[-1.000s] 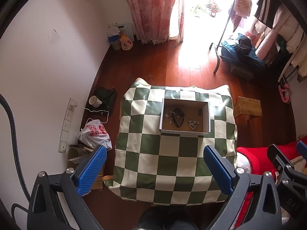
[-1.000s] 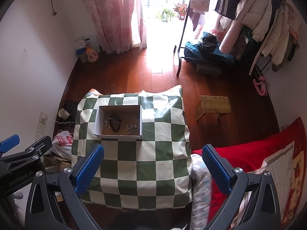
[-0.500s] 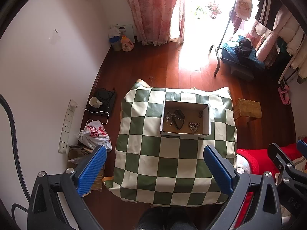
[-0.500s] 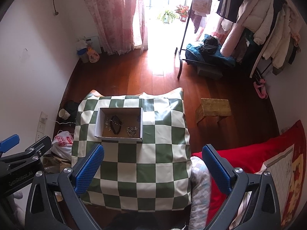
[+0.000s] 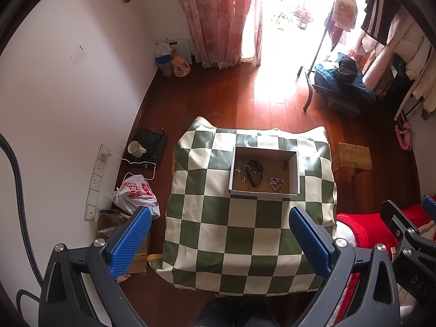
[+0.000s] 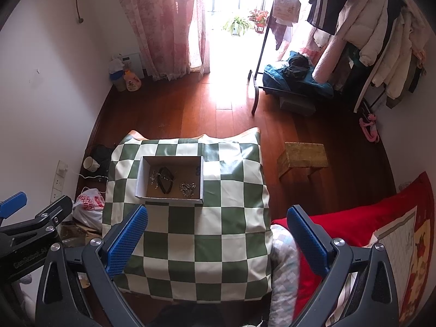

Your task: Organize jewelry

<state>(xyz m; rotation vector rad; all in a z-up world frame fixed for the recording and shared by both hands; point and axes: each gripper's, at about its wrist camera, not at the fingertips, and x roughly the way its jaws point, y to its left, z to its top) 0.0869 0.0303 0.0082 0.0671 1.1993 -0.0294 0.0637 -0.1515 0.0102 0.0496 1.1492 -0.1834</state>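
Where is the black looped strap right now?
In both wrist views the black looped strap lies inside the open white cardboard box on the green-and-cream checkered cloth, between two silvery chain clusters, left of centre.

A shallow white cardboard box (image 5: 263,173) with a brown floor sits open on the checked cloth, holding a black strap piece (image 5: 255,173), a silvery chain (image 5: 241,169) beside it, a heaped chain (image 5: 276,183) (details too small) and a small dark item (image 5: 285,165).

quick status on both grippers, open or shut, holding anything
Left hand-held gripper: open, holding nothing, high above the checkered cloth.
Right hand-held gripper: open, holding nothing.
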